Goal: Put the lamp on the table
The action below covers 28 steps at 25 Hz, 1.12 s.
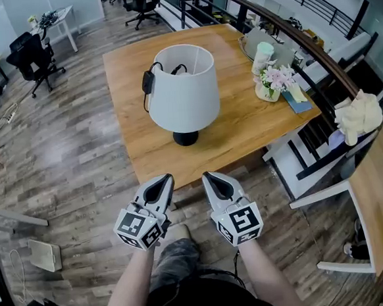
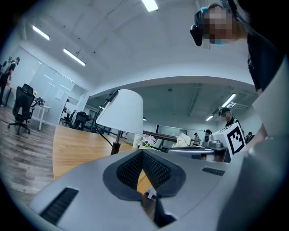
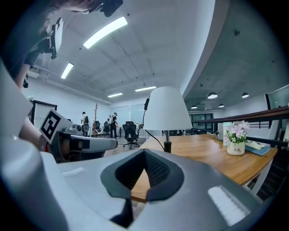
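White-shaded lamp with a black base point(image 1: 182, 90) stands upright mid-top on the square wooden table point(image 1: 243, 135), cord draped over the shade. Left gripper point(image 1: 163, 181) and right gripper point(image 1: 211, 178) are clenched and empty, short of the table's near edge. Placing looks done; probably nothing is left but to stay clear.

Both forearms reach forward side by side; left tool point(image 1: 160, 186) and right tool point(image 1: 213, 182) are closed, empty.

Grey left tongs point(image 1: 166, 179), right tongs point(image 1: 208, 177), marker cubes point(image 1: 141, 229)
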{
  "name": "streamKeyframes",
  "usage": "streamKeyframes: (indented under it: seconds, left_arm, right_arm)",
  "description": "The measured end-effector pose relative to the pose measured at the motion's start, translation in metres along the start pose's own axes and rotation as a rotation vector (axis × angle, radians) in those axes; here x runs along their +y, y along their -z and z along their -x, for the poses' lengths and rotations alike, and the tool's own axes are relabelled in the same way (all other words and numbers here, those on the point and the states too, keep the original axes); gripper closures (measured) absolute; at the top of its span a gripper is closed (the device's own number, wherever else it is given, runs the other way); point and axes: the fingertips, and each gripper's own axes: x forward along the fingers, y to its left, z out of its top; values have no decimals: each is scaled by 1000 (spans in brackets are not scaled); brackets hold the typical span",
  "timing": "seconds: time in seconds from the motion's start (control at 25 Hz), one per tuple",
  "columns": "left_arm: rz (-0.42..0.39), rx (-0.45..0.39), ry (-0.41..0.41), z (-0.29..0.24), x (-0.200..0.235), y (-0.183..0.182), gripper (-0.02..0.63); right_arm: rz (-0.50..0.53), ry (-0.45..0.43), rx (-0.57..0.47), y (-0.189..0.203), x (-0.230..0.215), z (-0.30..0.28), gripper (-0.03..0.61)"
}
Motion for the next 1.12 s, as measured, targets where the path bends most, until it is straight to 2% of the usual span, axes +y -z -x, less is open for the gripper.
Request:
streamKeyframes:
  seconds: [0.16, 0.32, 0.64, 1.12]
  left_arm:
    - [-1, -26, -33, 26, -26, -1, 617]
    - [3, -51, -52, 54, -53, 1, 617]
    - [-4, -97, -46, 94, -101, -4, 617]
    - [-35, -128, -65, 128, -128, -17, 617]
  right_arm:
    - [6, 19, -15, -4, 12, 38, 571]
    - [64, 16, -12, -5, 31, 73, 571]
    - [94, -4, -42, -17, 64, 123, 571]
    - [105, -24, -89, -32, 86, 156, 571]
